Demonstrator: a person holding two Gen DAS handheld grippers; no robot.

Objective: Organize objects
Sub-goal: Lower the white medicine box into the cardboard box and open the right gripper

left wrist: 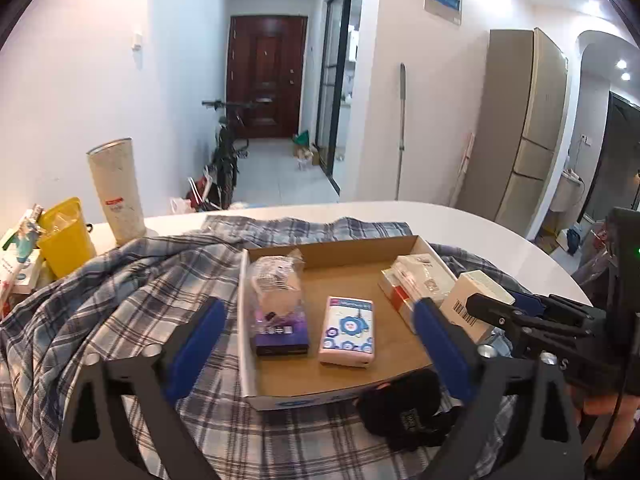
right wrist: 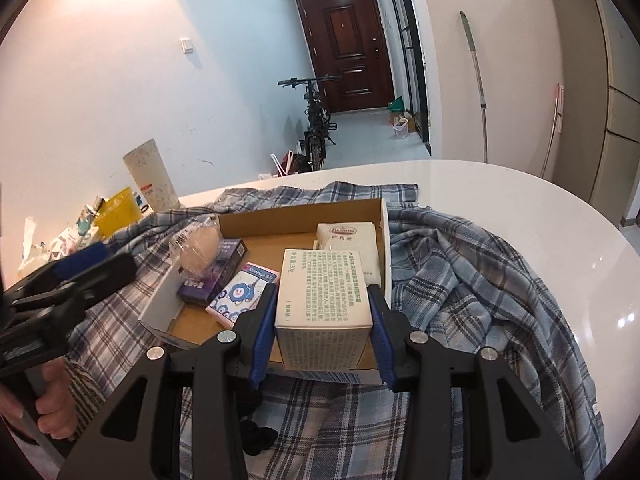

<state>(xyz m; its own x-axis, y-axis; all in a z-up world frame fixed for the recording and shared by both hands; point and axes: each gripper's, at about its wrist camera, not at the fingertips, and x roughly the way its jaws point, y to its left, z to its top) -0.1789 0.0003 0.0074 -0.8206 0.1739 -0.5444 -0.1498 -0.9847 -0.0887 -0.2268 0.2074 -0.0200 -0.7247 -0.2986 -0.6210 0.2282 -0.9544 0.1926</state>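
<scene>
A shallow cardboard box (left wrist: 352, 252) lies on a plaid cloth (left wrist: 120, 288). In it are a purple box with a bagged item on top (left wrist: 280, 312), a tissue pack with blue flowers (left wrist: 347, 331) and a white packet (left wrist: 420, 280). My right gripper (right wrist: 322, 300) is shut on a white carton with green print (right wrist: 322, 292) and holds it over the box's near right part; it shows in the left wrist view (left wrist: 476, 304) too. My left gripper (left wrist: 320, 340) is open and empty, hovering over the box's near edge. A black cloth item (left wrist: 404, 412) lies in front of the box.
A white round table (right wrist: 520, 200) carries the cloth. At the far left stand a tall white cylinder (left wrist: 116, 188), a yellow container (left wrist: 66, 236) and several small packets (left wrist: 16, 264). A bicycle (left wrist: 228, 152) stands in the corridor beyond.
</scene>
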